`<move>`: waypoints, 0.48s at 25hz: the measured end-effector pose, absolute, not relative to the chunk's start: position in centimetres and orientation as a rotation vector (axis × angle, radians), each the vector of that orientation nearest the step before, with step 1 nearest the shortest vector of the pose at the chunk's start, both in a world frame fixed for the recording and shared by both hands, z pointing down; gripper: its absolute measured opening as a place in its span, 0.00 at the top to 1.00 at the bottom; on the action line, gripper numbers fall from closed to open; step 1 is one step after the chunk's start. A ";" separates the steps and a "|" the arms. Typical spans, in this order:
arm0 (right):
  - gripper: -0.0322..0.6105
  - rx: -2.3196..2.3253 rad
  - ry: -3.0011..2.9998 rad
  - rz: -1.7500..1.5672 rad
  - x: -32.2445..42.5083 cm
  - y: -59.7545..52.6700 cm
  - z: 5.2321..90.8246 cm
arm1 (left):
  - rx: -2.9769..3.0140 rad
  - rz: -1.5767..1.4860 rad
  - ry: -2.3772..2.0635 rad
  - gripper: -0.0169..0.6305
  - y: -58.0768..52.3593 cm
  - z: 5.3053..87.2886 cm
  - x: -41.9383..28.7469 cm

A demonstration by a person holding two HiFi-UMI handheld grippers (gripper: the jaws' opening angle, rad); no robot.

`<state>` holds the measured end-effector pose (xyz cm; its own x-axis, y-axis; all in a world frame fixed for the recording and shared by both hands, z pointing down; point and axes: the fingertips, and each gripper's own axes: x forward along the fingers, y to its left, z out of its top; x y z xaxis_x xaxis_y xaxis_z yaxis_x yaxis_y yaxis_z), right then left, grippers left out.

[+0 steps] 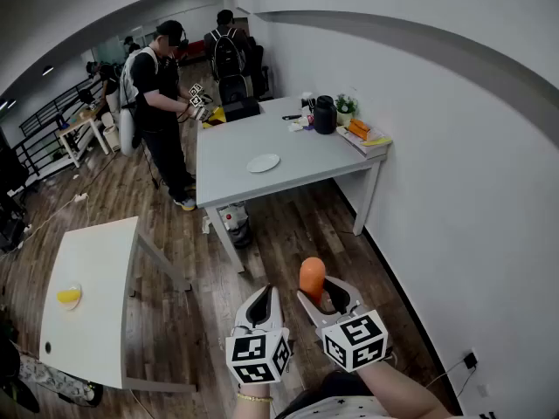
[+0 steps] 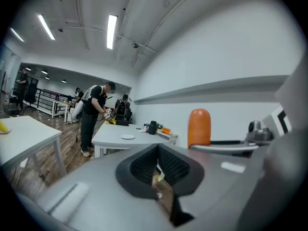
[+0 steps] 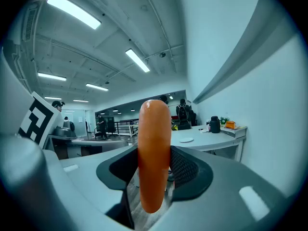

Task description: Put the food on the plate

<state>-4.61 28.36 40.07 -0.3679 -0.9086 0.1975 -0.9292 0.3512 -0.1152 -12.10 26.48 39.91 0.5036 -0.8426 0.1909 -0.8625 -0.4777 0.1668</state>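
Sausage (image 1: 312,278), orange, stood upright, clamped between jaws of right gripper (image 1: 321,295). Left gripper (image 1: 265,304) sat just beside at its 9 o'clock, jaws together, nothing between. White plate (image 1: 263,162) lay on grey table (image 1: 306,151), well apart toward 12 o'clock. Person (image 1: 162,94) stood at table's 9 o'clock side.

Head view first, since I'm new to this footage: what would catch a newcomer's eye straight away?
The orange sausage stands upright, clamped in the right claw at the bottom of the head view. Far ahead, a white plate lies on a grey table, with a person standing at its left side.
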 end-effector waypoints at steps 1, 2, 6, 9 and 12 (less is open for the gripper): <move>0.63 1.705 -2.501 0.325 -4.8 28.0 40.3 | 2.510 0.131 -1.453 0.96 26.1 40.1 -12.2; 0.63 1.705 -2.502 0.332 -4.9 27.6 40.6 | 2.511 0.140 -1.455 0.96 25.7 40.3 -12.3; 0.63 1.710 -2.510 0.321 -3.9 24.1 41.0 | 2.509 0.150 -1.456 0.96 22.3 41.1 -11.4; 0.63 1.693 -2.522 0.332 -2.4 20.4 41.7 | 2.492 0.152 -1.474 0.96 18.9 41.9 -10.1; 0.63 1.670 -2.540 0.335 -0.8 15.7 42.0 | 2.472 0.156 -1.504 0.96 14.4 42.3 -8.8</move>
<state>-0.77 15.73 42.05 -0.4012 -0.8963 0.1890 -0.9146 0.3807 -0.1361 -8.82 14.44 42.33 0.4635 -0.8594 0.2159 -0.8854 -0.4396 0.1510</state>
